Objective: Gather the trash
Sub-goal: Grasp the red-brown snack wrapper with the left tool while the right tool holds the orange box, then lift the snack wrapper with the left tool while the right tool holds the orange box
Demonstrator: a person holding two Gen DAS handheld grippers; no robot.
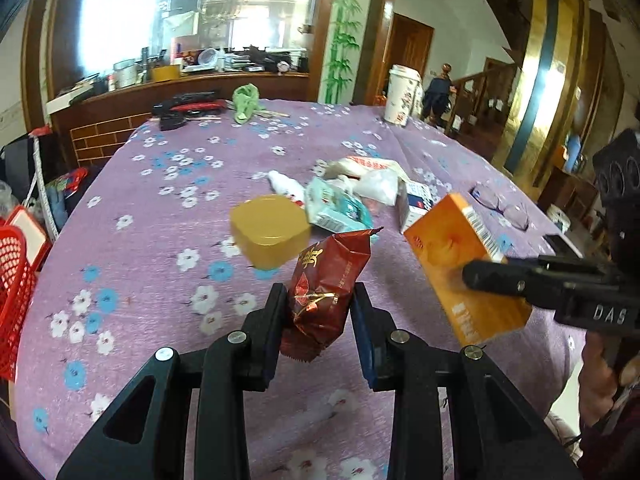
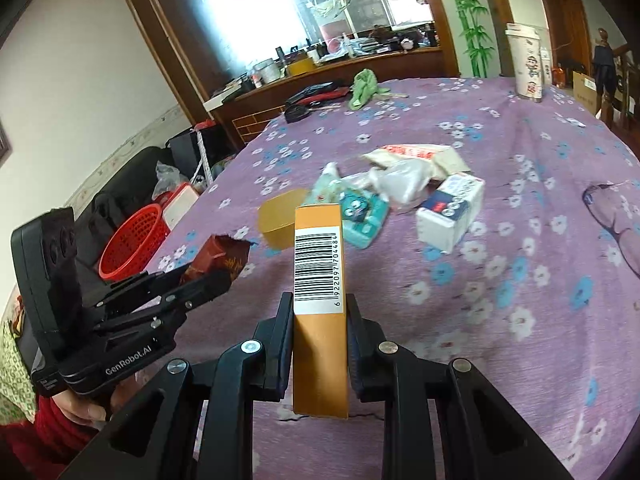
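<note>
You have two grippers in play, each clamped on one piece of trash. Your left gripper [image 1: 319, 306] grasps a single dark red foil snack packet [image 1: 324, 292] with gold print, lifted above the bench [image 1: 160, 240]. Your right gripper [image 2: 319, 312] is clenched on one orange carton [image 2: 319, 320], upright between the jaws; its white barcode label reads 6 922097 704484. The right gripper's body shows the letters "DAS" in the left wrist view, and the left one reads "GenRobot.AI" in the right wrist view.

On the purple flowered cloth covering the bench lie one round yellow tub [image 1: 270, 230], one teal-and-white pack [image 1: 338, 210], one white box with blue print [image 2: 450, 212], one crumpled clear plastic bag [image 2: 400, 184] and one red-lettered wrapper [image 2: 416, 154], its writing too blurred to read. One pair of glasses [image 2: 612, 216] lies to the right. One tall white printed cup [image 2: 526, 66] stands at the far edge, and one green rag [image 1: 246, 102] lies near it. One red basket [image 2: 134, 240] sits beside the bench, on the left.
</note>
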